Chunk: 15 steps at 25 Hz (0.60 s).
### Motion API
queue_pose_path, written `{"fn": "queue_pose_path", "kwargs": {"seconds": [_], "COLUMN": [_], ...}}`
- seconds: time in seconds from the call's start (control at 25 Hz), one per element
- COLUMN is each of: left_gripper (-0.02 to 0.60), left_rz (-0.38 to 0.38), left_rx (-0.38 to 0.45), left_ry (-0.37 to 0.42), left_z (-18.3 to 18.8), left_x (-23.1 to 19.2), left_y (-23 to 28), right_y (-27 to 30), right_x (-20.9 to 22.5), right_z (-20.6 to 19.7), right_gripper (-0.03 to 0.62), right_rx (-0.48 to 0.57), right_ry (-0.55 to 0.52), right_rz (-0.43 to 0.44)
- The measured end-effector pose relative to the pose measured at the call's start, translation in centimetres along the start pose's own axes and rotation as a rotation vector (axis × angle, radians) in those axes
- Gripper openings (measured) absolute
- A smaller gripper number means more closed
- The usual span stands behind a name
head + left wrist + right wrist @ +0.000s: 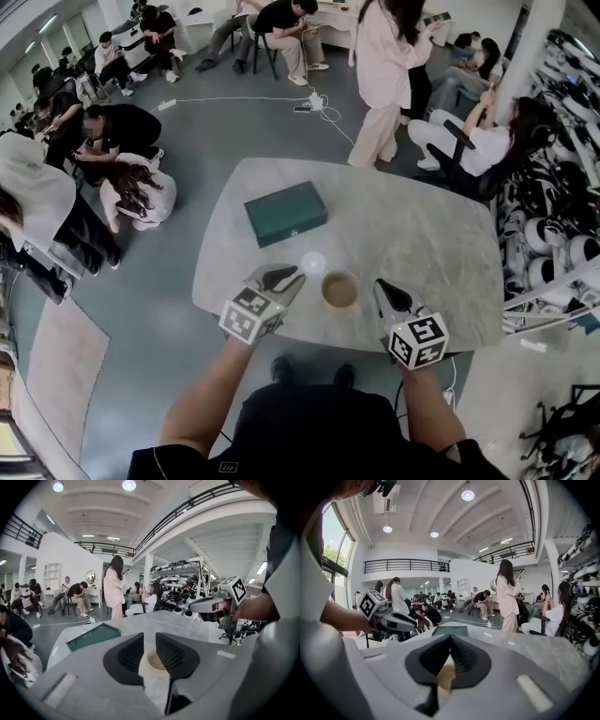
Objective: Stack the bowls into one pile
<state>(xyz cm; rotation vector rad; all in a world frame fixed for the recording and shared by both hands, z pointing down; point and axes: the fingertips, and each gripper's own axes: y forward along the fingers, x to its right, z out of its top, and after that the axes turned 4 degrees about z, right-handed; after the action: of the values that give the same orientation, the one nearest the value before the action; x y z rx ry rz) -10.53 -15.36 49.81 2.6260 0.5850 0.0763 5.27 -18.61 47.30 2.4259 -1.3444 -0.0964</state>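
Bowl [339, 291]: tan, near front edge of surface [422, 234], between the two grippers. Single or already nested, not clear. Judged light, stiff, smooth, apt to slide if nudged; best taken by the rim.

Left gripper [292, 277]: jaws part open, empty, bowl seen beyond them.

Right gripper [382, 289]: jaws closed, nothing held.

Pale spot [312, 262] just beside bowl: second bowl or glare, not clear.

Box [286, 213]: green, farther back, well apart, no obstruction.

People [384, 75] on floor beyond surface.
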Motion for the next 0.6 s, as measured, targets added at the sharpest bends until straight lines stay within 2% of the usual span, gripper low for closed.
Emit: {"fn": "queue_pose_path", "kwargs": {"seconds": [0.28,0.44,0.6], "left_gripper": [0.078,0.074,0.069], "left_rz": [-0.03,-0.061,-0.053], "left_rx": [0.061,0.057,0.075], "left_ry": [-0.049,-0.063,-0.089], "left_z": [-1.3,-3.1,-3.0], "left_x": [-4.3,-5.3,-5.8], "left_y": [-4.0,-5.5,-6.1], "right_y": [3.2,3.9,4.1], "right_x": [-4.6,-6.9,-7.9], "right_z": [0.8,0.6,-0.2], "right_gripper": [0.004,0.003,0.004], "right_rx": [-0.024,-0.034,-0.056], "right_ry": [-0.02,-0.023,-0.017], "right_rz": [-0.042,-0.069,-0.061]}}
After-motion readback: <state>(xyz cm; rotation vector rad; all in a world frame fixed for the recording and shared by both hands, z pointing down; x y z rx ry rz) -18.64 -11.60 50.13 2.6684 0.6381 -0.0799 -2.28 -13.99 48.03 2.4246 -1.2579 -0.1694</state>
